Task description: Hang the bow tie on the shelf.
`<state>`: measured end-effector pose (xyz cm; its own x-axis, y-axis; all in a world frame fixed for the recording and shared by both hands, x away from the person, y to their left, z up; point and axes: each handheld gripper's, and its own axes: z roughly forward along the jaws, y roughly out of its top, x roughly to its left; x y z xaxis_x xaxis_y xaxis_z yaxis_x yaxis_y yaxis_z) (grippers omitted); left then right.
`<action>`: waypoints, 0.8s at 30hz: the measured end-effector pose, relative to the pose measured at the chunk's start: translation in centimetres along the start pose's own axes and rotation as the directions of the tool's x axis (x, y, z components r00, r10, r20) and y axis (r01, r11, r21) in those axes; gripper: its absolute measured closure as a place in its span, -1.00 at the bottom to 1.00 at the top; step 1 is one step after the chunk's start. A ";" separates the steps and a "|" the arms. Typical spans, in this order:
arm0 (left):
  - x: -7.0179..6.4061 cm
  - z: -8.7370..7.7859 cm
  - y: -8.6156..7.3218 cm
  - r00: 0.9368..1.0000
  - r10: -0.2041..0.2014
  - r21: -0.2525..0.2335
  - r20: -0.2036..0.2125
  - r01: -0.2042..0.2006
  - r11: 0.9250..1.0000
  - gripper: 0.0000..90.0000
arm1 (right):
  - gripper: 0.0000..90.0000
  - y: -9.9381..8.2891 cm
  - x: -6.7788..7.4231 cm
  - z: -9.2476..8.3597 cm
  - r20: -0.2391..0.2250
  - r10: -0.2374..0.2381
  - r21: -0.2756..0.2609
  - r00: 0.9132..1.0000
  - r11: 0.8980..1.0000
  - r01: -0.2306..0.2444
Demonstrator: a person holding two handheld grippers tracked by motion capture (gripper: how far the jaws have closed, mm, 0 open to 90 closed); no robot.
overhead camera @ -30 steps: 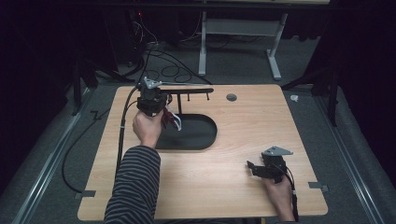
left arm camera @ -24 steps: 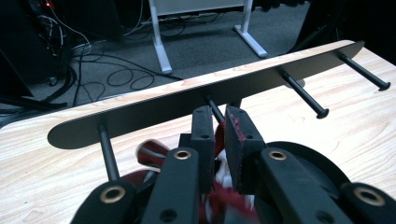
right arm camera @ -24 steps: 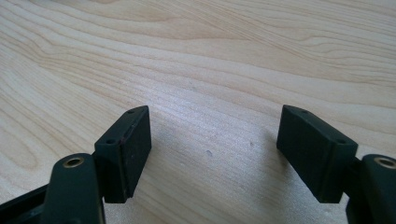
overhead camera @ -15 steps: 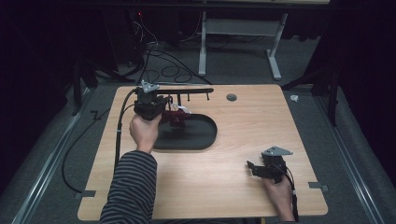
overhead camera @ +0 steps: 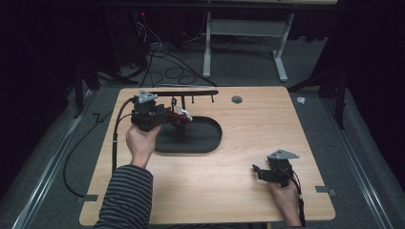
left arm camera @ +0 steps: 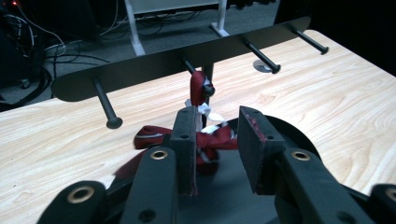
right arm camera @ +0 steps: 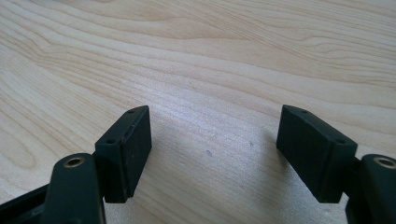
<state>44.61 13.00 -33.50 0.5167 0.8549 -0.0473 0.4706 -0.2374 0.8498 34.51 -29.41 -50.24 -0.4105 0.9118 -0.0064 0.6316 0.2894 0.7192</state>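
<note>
Right now my eye goes to the dark red strap (left arm camera: pixel 205 140), a band with pale edging and a white tag, looped over one peg of the black peg rack (left arm camera: pixel 154 70). It hangs down from that peg beside the rack's post and spreads out over the near edge of the black oval base (overhead camera: pixel 200 138), with one end trailing onto the wooden table (overhead camera: pixel 248 129).

My left gripper (left arm camera: pixel 217 144) sits low in front of the rack, pointing at the hanging strap. Its jaws have just been opening and now stand partly apart. The strap lies just beyond and between the tips, brushing close to the left-hand pad (left arm camera: pixel 187 140), but I see neither pad pressing on it, so I count the grip as released. From the high view this gripper (overhead camera: pixel 174 119) is at the rack's left half, held by a hand in a striped sleeve (overhead camera: pixel 126 195).

My right gripper (right arm camera: pixel 215 149) rests well apart from all this, near the table's front right corner (overhead camera: pixel 255 171). Its jaws are spread wide over bare wood, with nothing between them.
</note>
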 end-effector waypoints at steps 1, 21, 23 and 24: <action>0.0 -0.2 -0.1 1.000 0.007 0.003 0.002 -0.007 1.000 0.49 | -0.38 0.0 0.0 0.0 0.000 0.001 0.000 1.000 1.000 -0.001; 0.1 -3.2 -1.6 1.000 0.005 -0.024 0.004 -0.005 1.000 0.36 | -0.38 0.0 0.0 0.0 0.000 0.001 0.000 1.000 1.000 -0.001; 0.2 -3.5 -1.8 1.000 0.004 -0.020 0.003 -0.004 1.000 0.35 | -0.38 0.0 0.0 0.0 0.000 0.001 0.000 1.000 1.000 -0.001; 0.3 -3.6 -1.9 1.000 0.002 -0.020 0.002 -0.002 1.000 0.35 | -0.38 0.0 0.0 0.0 0.000 0.000 0.000 1.000 1.000 0.000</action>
<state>41.30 15.33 -33.26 0.5191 0.8534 -0.0467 0.4554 -0.2299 0.8601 34.51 -29.41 -50.24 -0.4105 0.9118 -0.0065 0.6315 0.2894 0.7194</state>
